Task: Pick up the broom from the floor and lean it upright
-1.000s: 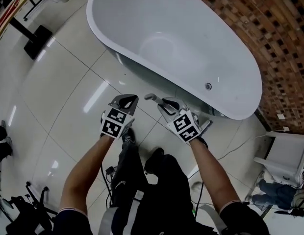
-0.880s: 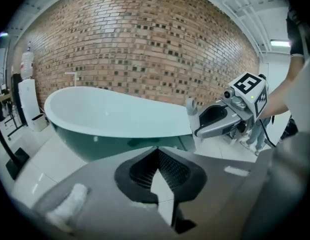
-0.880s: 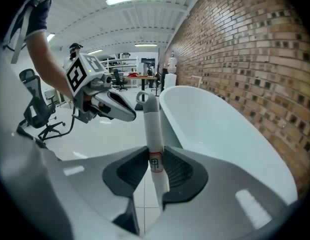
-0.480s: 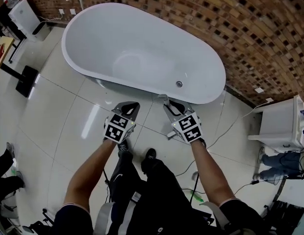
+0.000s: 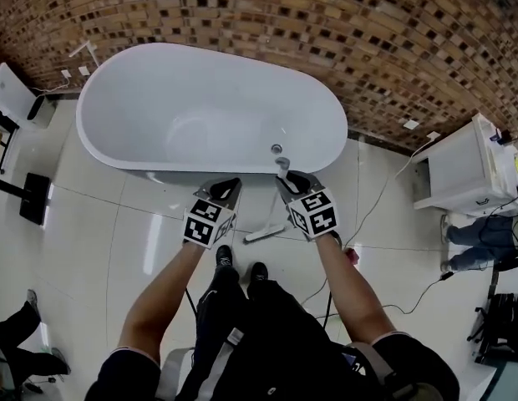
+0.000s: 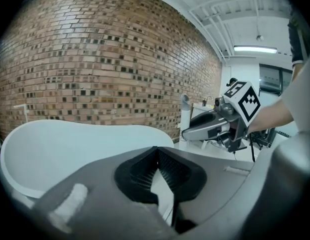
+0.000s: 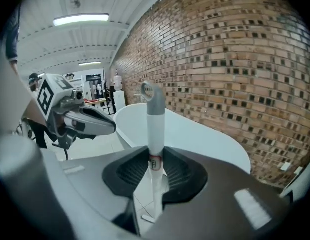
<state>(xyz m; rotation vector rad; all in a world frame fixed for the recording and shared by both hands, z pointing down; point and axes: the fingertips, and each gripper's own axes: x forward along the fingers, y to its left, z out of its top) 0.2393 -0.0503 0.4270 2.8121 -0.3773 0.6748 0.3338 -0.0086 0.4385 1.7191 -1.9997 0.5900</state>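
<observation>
The broom has a white handle point(image 7: 155, 134) with a grey cap point(image 5: 281, 162). It stands nearly upright in front of the white bathtub point(image 5: 100, 149), and its lower end point(image 5: 265, 234) is down at the floor tiles. My right gripper point(image 5: 286, 176) is shut on the handle just below the cap, with the pads point(image 7: 171, 170) pressed on both sides. To its left, at about the same height, my left gripper point(image 5: 228, 184) is shut with its tips meeting and nothing held. The left gripper view shows the cap point(image 6: 184, 100) above the right gripper point(image 6: 187, 133).
A brick wall point(image 5: 326, 40) runs behind the tub. A white cabinet point(image 5: 459, 170) stands at the right, and cables point(image 5: 384, 190) trail over the tiles near it. A person's legs point(image 5: 472, 241) show at the right edge, another person's foot point(image 5: 25, 324) at lower left.
Both grippers have risen and moved away from the tub's side. The broom handle has come up with the right gripper to nearly upright. The left gripper stays beside it, empty.
</observation>
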